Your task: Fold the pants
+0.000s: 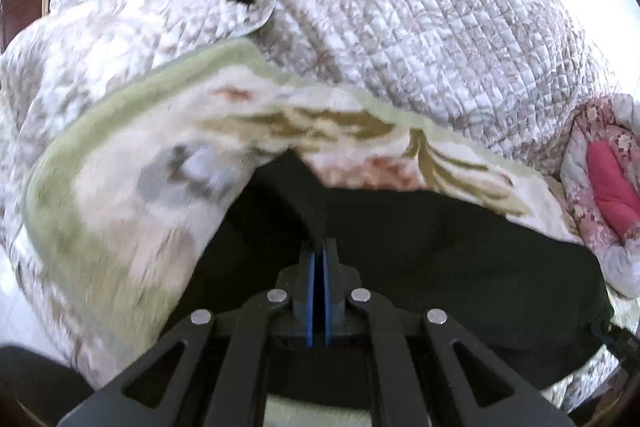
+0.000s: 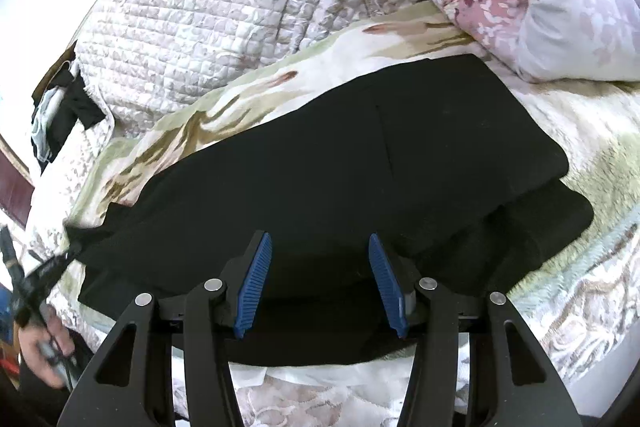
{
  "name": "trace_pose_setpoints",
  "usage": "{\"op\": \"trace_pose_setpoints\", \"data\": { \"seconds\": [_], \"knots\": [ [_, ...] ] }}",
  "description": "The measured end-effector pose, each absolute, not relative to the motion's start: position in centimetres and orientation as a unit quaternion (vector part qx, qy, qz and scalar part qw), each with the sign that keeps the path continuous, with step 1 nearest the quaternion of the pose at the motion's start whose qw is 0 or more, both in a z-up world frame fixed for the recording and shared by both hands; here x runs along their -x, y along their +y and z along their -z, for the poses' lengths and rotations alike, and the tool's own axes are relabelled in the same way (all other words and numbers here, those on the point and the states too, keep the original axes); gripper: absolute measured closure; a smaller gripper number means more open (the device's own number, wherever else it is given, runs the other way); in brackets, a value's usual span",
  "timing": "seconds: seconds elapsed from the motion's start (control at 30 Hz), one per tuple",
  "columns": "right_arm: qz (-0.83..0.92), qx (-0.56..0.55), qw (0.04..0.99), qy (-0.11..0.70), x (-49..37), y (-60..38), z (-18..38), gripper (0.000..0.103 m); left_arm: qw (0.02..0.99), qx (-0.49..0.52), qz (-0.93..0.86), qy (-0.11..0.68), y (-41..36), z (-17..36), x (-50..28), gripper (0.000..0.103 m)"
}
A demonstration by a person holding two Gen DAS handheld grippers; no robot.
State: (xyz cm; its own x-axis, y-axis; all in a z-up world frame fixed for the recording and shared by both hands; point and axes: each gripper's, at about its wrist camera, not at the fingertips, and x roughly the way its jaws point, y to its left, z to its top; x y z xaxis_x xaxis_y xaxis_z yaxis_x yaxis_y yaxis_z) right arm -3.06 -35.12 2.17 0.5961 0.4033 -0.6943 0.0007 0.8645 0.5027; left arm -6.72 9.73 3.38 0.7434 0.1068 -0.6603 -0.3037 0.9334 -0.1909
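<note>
At the left of the right wrist view, the left gripper [image 2: 60,261] reaches in from the frame edge, held by a person's hand [image 2: 42,347], and its tip meets the left end of the black pants [image 2: 320,163]; from its own camera the left gripper [image 1: 320,243] has its jaws pressed together, with a ridge of the dark cloth rising right at their tips, so it seems to be pinching a thin fold of the pants, though black fabric against black fingers makes the actual bite hard to confirm. The pants lie across a floral blanket [image 2: 580,227] on the bed, stretched left to right and already doubled over, a second layer peeking out beneath at the right end. In my reading the step in hand is gripping the left end so it can be carried over for another fold. The right gripper [image 2: 320,263] hovers over the near edge of the pants with its jaws spread and nothing between them; next it would likely need to drop and close on the near edge or pin the cloth while the left end is lifted across. The left wrist view is smeared by motion blur, a quilted cover [image 1: 420,27] fills much of it, and the pants' nearest edge is cut off behind the gripper frames.
</note>
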Motion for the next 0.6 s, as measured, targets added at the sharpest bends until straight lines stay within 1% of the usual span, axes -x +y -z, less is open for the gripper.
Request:
{"op": "trace_pose_setpoints", "data": {
  "seconds": [0.07, 0.2, 0.27, 0.3, 0.33, 0.5, 0.6],
  "knots": [
    [-0.114, -0.236, 0.861, 0.436, 3.2, -35.1, -2.1, 0.052, 0.916, 0.153, -0.104, 0.357, 9.9, -2.2, 6.9, 0.098],
    [-0.105, -0.248, 0.858, 0.438, 3.9, -35.1, -1.9, 0.051, 0.892, 0.220, -0.091, 0.384, 11.7, -0.5, 7.0, 0.095],
    [-0.098, -0.258, 0.856, 0.438, 4.3, -35.4, -1.6, 0.051, 0.885, 0.244, -0.090, 0.387, 12.3, -0.2, 7.1, 0.085],
    [-0.093, -0.261, 0.855, 0.439, 4.5, -35.5, -1.5, 0.050, 0.880, 0.256, -0.095, 0.388, 12.5, 0.0, 7.2, 0.076],
    [-0.088, -0.266, 0.853, 0.440, 4.8, -35.7, -1.3, 0.050, 0.879, 0.263, -0.095, 0.386, 12.7, 0.1, 7.3, 0.069],
    [-0.063, -0.285, 0.852, 0.435, 5.5, -36.9, -0.9, 0.050, 0.878, 0.275, -0.091, 0.380, 13.1, 0.3, 6.8, 0.068],
    [-0.043, -0.316, 0.845, 0.429, 5.5, -38.3, -0.6, 0.050, 0.880, 0.266, -0.090, 0.383, 12.9, 0.3, 5.9, 0.070]
  ]
}}
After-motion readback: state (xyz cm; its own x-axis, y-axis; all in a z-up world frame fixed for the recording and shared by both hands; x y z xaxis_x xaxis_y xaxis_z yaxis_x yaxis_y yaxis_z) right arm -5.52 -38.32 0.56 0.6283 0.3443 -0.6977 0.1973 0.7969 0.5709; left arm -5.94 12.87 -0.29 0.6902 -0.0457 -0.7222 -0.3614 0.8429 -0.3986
